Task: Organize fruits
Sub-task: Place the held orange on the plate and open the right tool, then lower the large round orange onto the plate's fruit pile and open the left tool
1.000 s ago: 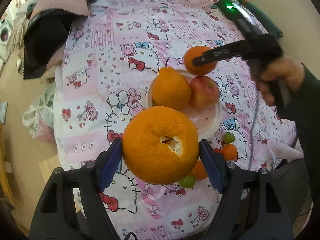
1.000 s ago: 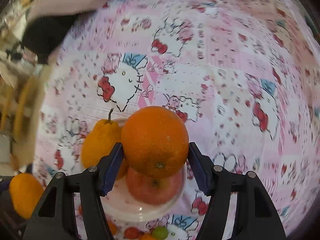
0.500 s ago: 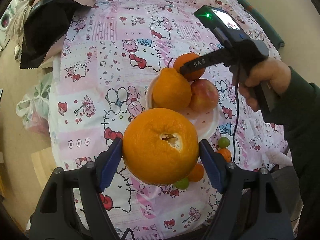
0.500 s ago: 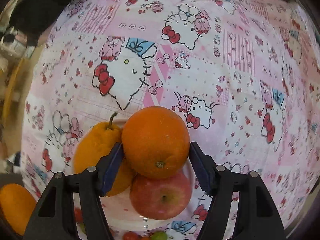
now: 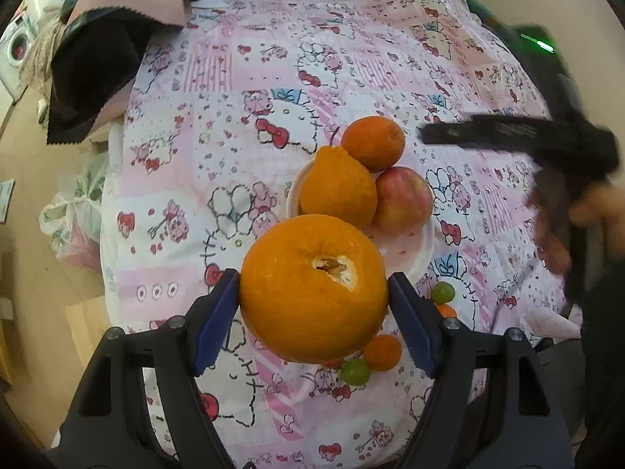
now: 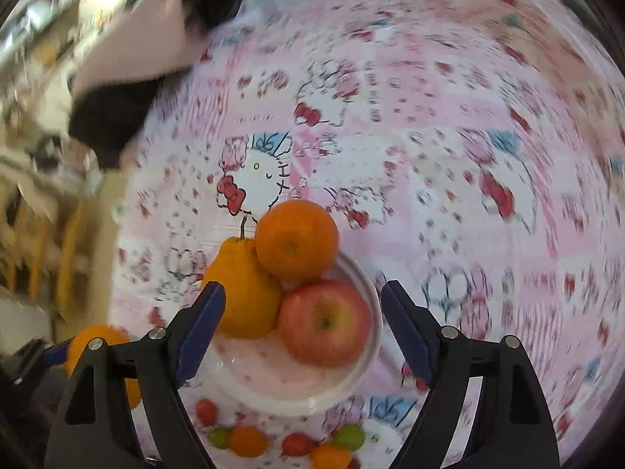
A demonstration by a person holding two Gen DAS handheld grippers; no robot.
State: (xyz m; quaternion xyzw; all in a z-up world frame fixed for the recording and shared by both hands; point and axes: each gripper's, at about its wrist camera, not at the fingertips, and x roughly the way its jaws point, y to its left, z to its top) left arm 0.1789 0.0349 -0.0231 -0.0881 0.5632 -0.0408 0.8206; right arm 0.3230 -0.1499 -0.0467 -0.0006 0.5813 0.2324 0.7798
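Plainly, the left gripper [image 5: 313, 305] is clamped on a large orange [image 5: 312, 289], held above the cloth at the white plate's [image 5: 424, 250] seven o'clock; heavy, round and soft-skinned, it suits a grip across its widest girth. The right gripper [image 6: 302, 328], its jaws just having opened, stands apart and empty above the plate, the small orange [image 6: 296, 240] resting at the plate's twelve o'clock rim.

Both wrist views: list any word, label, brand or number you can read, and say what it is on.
No text can be read in either view.
Right tongs: faint marks on the black arm, too blurred to read.
Tablecloth: cartoon cats, bows and hearts only, no words.
Large orange, small orange, apple, plate: no stickers or labels visible.
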